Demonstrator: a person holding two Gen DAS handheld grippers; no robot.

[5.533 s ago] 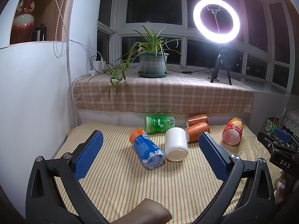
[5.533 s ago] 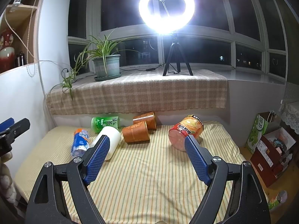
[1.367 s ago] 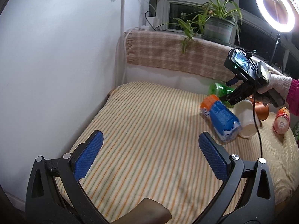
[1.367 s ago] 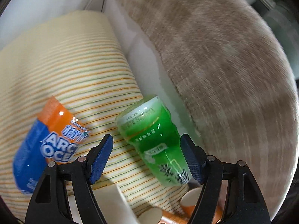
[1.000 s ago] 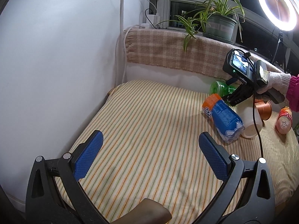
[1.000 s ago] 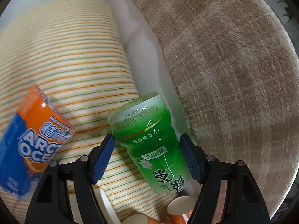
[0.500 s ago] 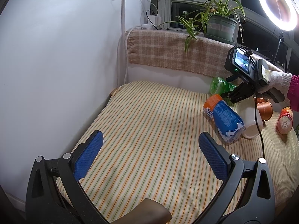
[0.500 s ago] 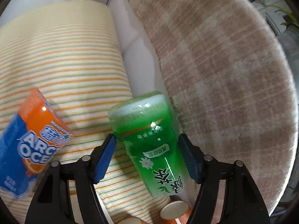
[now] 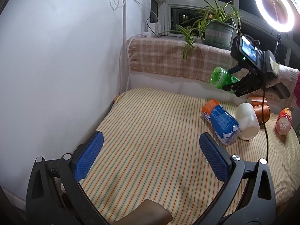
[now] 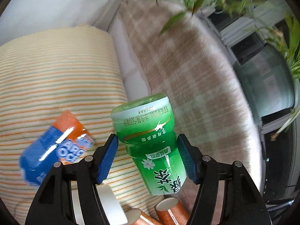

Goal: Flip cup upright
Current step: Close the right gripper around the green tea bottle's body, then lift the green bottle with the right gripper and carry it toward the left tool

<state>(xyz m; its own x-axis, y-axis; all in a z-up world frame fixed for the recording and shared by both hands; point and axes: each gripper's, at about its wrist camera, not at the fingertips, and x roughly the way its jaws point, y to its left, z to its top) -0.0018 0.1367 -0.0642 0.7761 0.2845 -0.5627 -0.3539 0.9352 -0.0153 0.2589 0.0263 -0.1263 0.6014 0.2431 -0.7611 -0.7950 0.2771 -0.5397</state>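
A green cup [image 10: 150, 140] with a tea label is held between the blue pads of my right gripper [image 10: 148, 151], lifted off the striped cloth and tilted. In the left wrist view the same green cup [image 9: 218, 77] hangs in the air in the right gripper [image 9: 241, 86] near the checked cloth at the back. My left gripper [image 9: 150, 155] is open and empty, low over the near left part of the striped table [image 9: 150, 131].
A blue and orange cup [image 9: 220, 120], a white cup [image 9: 246, 121], two brown cups [image 9: 259, 106] and a red-orange cup [image 9: 284, 121] lie on their sides at the right. A potted plant [image 9: 218, 31] and ring light [image 9: 274, 9] stand on the sill. A white wall [image 9: 56, 65] is at the left.
My right gripper has closed on the green cup and lifted it off the table, tilting it. My left gripper has stayed open in place.
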